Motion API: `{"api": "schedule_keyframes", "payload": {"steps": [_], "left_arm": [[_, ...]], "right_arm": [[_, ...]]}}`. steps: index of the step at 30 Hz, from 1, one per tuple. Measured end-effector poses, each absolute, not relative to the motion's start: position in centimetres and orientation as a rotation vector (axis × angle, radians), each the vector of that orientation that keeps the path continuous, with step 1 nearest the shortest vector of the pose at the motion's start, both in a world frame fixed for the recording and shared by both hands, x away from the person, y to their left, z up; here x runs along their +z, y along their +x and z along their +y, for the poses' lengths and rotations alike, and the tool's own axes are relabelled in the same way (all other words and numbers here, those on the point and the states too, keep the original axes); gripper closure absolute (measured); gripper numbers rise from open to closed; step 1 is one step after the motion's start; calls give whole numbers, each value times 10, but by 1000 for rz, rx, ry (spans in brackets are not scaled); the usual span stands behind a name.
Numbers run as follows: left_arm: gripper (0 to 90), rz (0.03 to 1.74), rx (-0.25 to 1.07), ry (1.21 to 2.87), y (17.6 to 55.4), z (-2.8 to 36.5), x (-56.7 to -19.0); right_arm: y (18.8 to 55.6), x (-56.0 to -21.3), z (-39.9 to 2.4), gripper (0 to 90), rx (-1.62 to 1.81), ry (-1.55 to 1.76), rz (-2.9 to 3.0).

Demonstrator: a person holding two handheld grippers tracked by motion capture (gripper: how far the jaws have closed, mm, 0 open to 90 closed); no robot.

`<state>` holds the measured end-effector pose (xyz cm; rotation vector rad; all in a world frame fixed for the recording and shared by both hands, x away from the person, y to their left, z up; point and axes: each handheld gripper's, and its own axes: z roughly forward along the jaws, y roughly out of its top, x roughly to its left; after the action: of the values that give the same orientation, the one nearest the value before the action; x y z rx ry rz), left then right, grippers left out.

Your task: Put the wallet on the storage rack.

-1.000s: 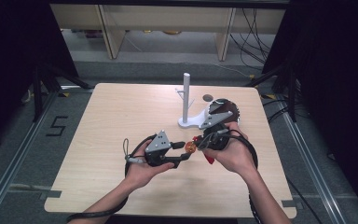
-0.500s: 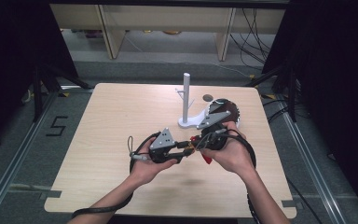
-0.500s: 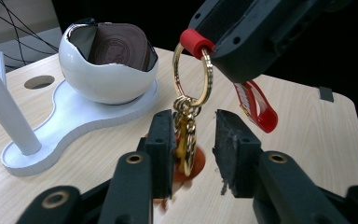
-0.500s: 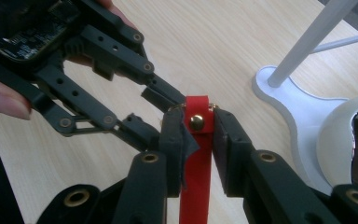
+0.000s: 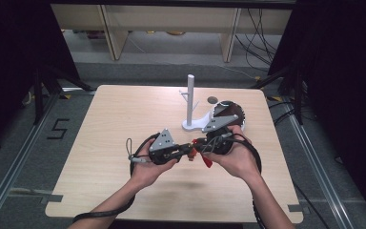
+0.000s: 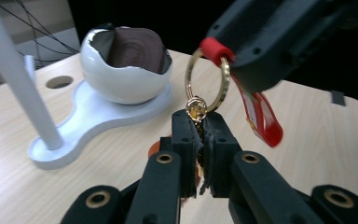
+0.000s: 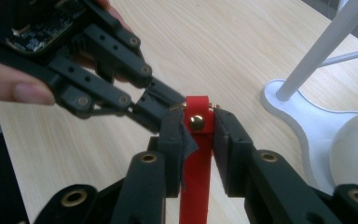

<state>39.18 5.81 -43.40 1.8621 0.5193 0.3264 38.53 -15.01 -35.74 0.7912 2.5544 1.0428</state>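
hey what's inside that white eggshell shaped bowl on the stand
Through the jagged opening of the white bowl, the left gripper view shows a dark brown inner surface with faint ring marks. The bowl's bottom is hidden by its wall.

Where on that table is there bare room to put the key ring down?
The whole left half of the table is bare, and so is the near strip in front of the hands. The far right is crowded: the white stand, the egg-shaped bowl, both grippers and the key ring between them.

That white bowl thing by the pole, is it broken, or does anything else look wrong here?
The white bowl has a jagged, eggshell-like rim; whether by design or damage I cannot tell. It sits upright on the white stand. Nothing is spilled. Both grippers hold the red-strapped key ring above the table.
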Motion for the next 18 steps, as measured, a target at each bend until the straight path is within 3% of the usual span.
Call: {"api": "schedule_keyframes", "payload": {"steps": [4,18], "left_arm": [[839,543,390,1879,396,65,-430],[840,593,560,1917,412,88,-419]], "right_arm": [[379,-357,-155,638,1095,826,2535],[365,-382,-192,618,1129,950,2488]]}}
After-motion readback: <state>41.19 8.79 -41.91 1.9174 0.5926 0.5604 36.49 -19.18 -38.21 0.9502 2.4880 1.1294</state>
